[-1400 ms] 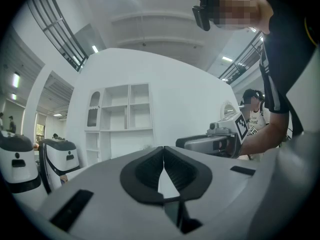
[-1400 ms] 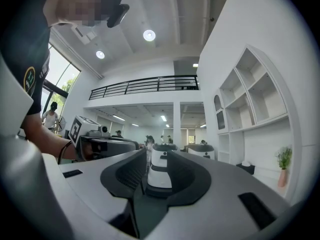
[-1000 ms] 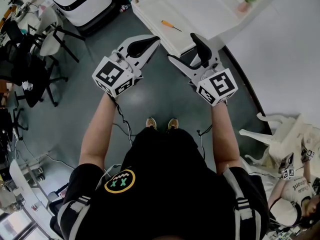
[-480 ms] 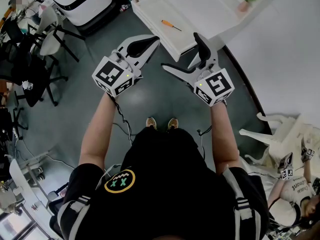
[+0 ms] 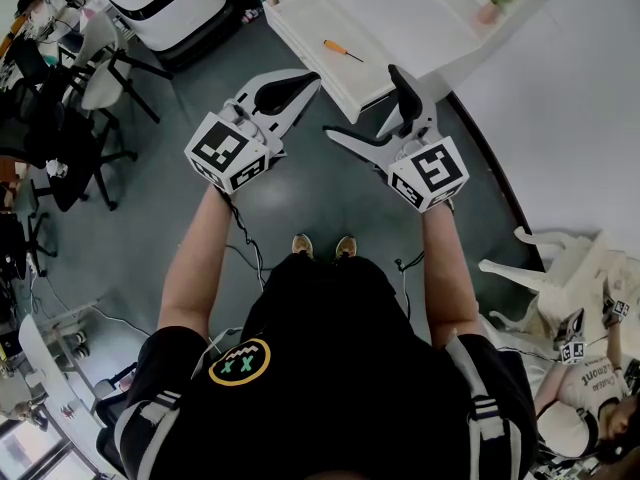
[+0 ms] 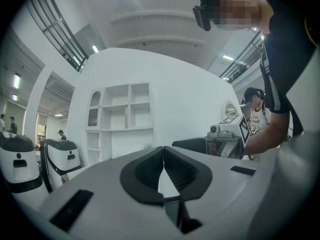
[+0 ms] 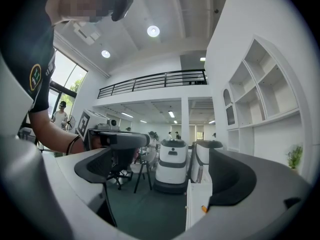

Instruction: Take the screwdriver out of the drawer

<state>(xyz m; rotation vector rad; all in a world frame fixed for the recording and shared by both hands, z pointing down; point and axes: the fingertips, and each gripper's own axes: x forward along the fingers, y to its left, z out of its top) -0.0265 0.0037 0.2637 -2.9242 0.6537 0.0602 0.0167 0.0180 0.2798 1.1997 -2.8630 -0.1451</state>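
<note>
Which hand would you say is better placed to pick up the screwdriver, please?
Probably the right: both hover before the open drawer holding the screwdriver, but the right tongs have just been opening and stand wide with nothing between them, while the left tongs are shut.

A black short-sleeved shirt [image 5: 340, 368] is worn. Its front is marked with a round yellow-ringed emblem [image 5: 240, 362] enclosing two green crosses. The sleeves are banded with white stripes [image 5: 484, 409]. Tan shoes [image 5: 346, 246] are worn; a thin dark wristband [image 7: 74, 145] is fitted.
</note>
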